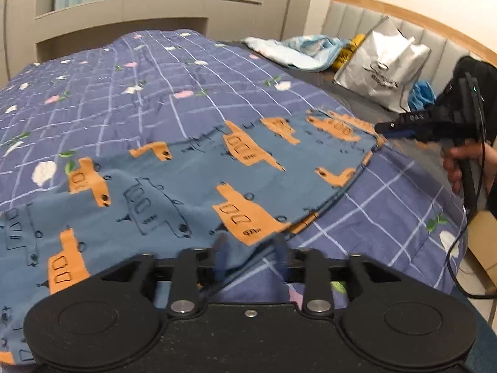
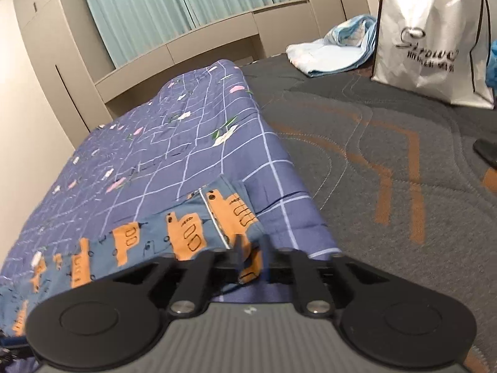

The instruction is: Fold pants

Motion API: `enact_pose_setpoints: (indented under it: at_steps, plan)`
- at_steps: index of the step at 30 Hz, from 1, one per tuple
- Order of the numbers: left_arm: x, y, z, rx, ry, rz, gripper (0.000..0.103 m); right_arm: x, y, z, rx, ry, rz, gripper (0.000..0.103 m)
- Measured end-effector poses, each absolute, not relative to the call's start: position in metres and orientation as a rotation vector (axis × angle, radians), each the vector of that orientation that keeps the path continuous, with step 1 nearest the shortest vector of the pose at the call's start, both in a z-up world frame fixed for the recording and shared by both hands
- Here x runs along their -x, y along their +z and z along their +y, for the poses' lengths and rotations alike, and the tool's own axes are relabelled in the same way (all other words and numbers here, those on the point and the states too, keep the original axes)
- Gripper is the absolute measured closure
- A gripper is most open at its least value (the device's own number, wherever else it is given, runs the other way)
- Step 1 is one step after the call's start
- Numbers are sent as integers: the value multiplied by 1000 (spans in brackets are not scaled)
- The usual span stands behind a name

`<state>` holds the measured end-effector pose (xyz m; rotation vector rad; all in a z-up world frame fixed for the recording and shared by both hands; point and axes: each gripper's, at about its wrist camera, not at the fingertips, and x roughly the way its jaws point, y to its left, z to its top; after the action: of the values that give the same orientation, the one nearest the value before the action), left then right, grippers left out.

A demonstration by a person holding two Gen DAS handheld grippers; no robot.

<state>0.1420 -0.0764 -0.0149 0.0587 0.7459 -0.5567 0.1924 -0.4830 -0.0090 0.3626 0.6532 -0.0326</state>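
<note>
The pants [image 1: 174, 186] are blue with orange and outlined vehicle prints. They lie spread on a purple checked quilt [image 1: 124, 87] on the bed. My left gripper [image 1: 251, 255] is at the pants' near edge, its blue fingers apart with the fabric edge between them. My right gripper [image 2: 251, 258] has its fingers close together around a corner of the pants [image 2: 186, 236]. In the left wrist view the right gripper [image 1: 385, 129] reaches the pants' far right corner, held by a hand.
A grey quilted mattress [image 2: 388, 161] lies bare right of the quilt [image 2: 174, 143]. A silver shopping bag [image 2: 435, 37] and light blue clothes [image 2: 335, 49] sit near the padded headboard [image 1: 403, 25]. Cabinets and green curtains stand behind.
</note>
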Motion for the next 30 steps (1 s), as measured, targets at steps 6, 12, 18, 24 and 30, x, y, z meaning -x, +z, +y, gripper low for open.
enact_pose_setpoints:
  at_steps: [6, 12, 18, 24, 30]
  plan:
    - [-137, -1, -49, 12, -452, 706, 46, -198, -14, -489, -410, -21, 669, 44]
    - [-133, 7, -9, 76, -311, 688, 36, -215, -30, -485, -500, -16, 722, 85]
    - [-132, 16, 46, 93, -136, 646, 21, -201, -10, -483, -398, -66, 642, 95]
    - [-136, 17, 111, 119, 74, 631, 14, -206, -22, -484, -344, -81, 699, 85]
    - [-138, 5, 169, 196, 195, 668, 5, -198, -6, -466, -262, -90, 664, 31]
